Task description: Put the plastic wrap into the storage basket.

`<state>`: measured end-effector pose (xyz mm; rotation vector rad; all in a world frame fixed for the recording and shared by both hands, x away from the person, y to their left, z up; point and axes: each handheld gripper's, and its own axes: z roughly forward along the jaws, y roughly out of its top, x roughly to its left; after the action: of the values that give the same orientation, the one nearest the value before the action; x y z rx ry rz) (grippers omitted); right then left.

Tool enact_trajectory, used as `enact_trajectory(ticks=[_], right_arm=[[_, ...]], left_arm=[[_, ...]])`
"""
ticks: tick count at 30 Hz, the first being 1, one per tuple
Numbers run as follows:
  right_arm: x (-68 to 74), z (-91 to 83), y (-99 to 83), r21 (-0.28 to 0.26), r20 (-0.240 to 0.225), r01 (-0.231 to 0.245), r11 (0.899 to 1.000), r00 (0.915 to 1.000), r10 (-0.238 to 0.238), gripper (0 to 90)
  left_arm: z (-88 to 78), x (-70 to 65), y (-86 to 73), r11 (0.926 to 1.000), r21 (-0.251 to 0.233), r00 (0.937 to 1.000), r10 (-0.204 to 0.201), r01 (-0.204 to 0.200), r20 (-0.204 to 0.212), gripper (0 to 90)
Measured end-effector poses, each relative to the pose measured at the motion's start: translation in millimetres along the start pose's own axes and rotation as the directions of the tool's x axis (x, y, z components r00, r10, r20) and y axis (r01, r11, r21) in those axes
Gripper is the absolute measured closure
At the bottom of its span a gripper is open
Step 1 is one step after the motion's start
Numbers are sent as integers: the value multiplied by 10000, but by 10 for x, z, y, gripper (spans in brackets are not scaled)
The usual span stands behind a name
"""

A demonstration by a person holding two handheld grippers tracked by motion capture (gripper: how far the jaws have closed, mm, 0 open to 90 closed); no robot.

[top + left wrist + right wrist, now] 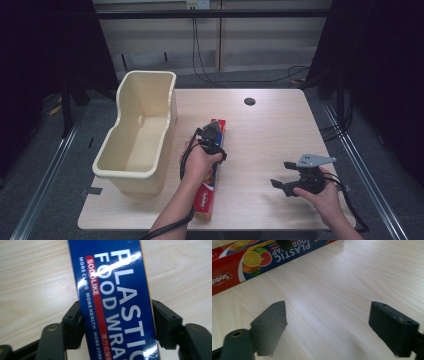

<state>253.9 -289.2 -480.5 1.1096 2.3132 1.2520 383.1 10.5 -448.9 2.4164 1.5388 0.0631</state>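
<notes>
Blue box face (115,302) clamped by left tool (116,325).

Place: I read this as a lab recording booth
Evidence: black curtains (45,50) on both sides; bare wooden table (270,130); loose cables (200,55) along the wall; metal floor rails (47,175)

The plastic wrap box (115,302) carries white capitals reading "PLASTIC FOOD WRAP" on its blue face, cut off at the picture's edge in the left gripper view. Beside them a red strip reads "SODOLIKE", and a line of small white letters runs "MORE C…NG MORE HEALTH MORE STRE…", partly lost in glare. In the right gripper view its red end shows "Sodol…" beside printed citrus slices.
</notes>
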Motion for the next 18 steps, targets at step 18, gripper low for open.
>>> enact_trajectory(ticks=[18], right_arm=[[8, 20, 19, 55, -357, -93, 9999, 9993, 95, 34]], left_arm=[[-441, 81, 91, 9984, 545, 9998, 164, -170, 124, 396]])
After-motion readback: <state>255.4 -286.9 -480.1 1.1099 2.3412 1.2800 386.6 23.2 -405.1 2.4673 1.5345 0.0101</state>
